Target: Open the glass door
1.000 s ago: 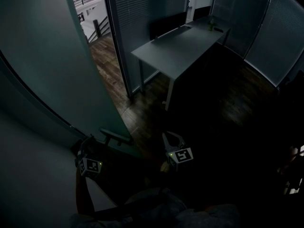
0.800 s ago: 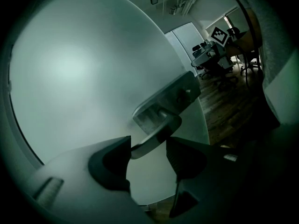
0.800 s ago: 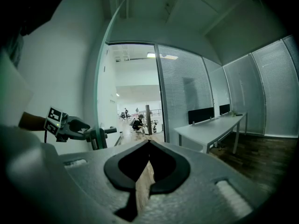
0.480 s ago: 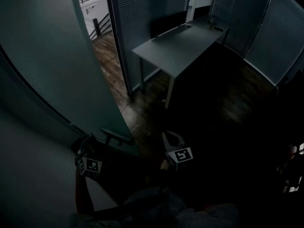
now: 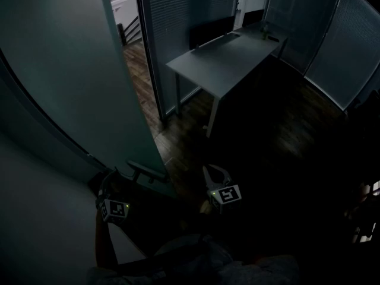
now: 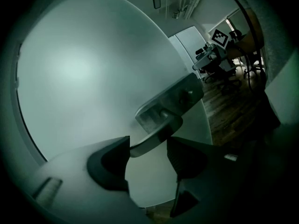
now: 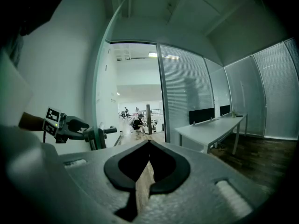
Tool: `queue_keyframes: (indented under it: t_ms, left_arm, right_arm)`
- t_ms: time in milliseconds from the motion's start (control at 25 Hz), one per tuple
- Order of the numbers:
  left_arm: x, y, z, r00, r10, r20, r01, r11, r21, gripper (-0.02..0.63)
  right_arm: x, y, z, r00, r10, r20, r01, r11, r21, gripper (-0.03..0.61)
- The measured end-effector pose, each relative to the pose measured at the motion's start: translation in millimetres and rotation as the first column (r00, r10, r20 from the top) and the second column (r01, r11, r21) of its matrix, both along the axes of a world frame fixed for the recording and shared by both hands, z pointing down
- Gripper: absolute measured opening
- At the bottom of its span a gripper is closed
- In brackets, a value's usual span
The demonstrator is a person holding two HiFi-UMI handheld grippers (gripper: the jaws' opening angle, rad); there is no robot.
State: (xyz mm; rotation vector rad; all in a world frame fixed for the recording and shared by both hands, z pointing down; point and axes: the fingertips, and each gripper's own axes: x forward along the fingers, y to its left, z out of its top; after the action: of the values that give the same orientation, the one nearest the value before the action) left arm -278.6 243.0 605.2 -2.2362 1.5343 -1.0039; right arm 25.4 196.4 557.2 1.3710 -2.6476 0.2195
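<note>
- The right hand-held gripper (image 7: 148, 143) was clenched on nothing, its jaws meeting at the tips.
- The left hand-held gripper (image 6: 148, 147) was released, its jaws apart on either side of the lever handle (image 6: 161, 127).
- That handle sat on the frosted glass door (image 5: 71, 76), which stood ajar at the left.
- Farther off, a desk (image 5: 228, 61) bore a dark monitor (image 5: 211, 31).

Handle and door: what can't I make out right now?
- Pad contact on the handle: left gripper view, dim; it lies between the left gripper's jaws, pressing or not unclear.
- Door top: head view, cut off by the upper edge.
- Floor by the right gripper: head view, too dark.
</note>
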Motion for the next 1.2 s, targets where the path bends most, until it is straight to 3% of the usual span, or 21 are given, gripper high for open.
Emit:
queue_keyframes:
  t_ms: [120, 320, 440, 520, 720, 880, 1200]
  left_arm:
    - [-0.8, -0.2, -1.3, 0.998, -0.014, -0.065, 0.015, 1.0, 0.008, 0.267]
    - [2.1, 9.9, -34.5, 0.963, -0.025, -0.269, 0.041, 0.998, 0.055, 0.449]
    - [4.4, 15.2, -42.8, 0.964, -0.016, -0.267, 0.04, 0.996, 0.084, 0.453]
    - [7.6, 19.3, -45.0, 0.966, -0.014, -0.258, 0.04, 0.995, 0.096, 0.435]
    - [21.6, 29.8, -50.9, 0.961, -0.024, -0.274, 0.058, 0.992, 0.115, 0.301]
    - [35.4, 34.0, -53.0, 0.958, -0.027, -0.287, 0.061, 0.992, 0.113, 0.238]
    - [59.2, 42.3, -58.2, 0.895, -0.063, -0.441, 0.122, 0.987, 0.107, 0.13]
  right_arm:
    - [-3.7, 0.0, 1.2, 1.0, -0.006, 0.001, 0.006, 1.0, 0.0, 0.003]
    - [-8.1, -0.4, 1.0, 1.0, -0.016, 0.001, 0.016, 1.0, -0.006, 0.002]
    - [-11.9, -1.1, 4.0, 1.0, -0.026, -0.002, 0.026, 1.0, -0.004, 0.002]
    - [-15.1, -0.9, 5.1, 1.0, -0.031, -0.001, 0.031, 1.0, -0.003, 0.002]
    - [-18.1, 3.5, 3.8, 0.999, -0.045, 0.002, 0.045, 0.999, -0.001, 0.002]
    - [-16.6, 7.5, 3.7, 0.999, -0.045, 0.005, 0.045, 0.999, -0.008, 0.003]
    - [-13.0, 13.5, 7.0, 0.999, -0.035, 0.016, 0.035, 0.999, -0.021, 0.003]
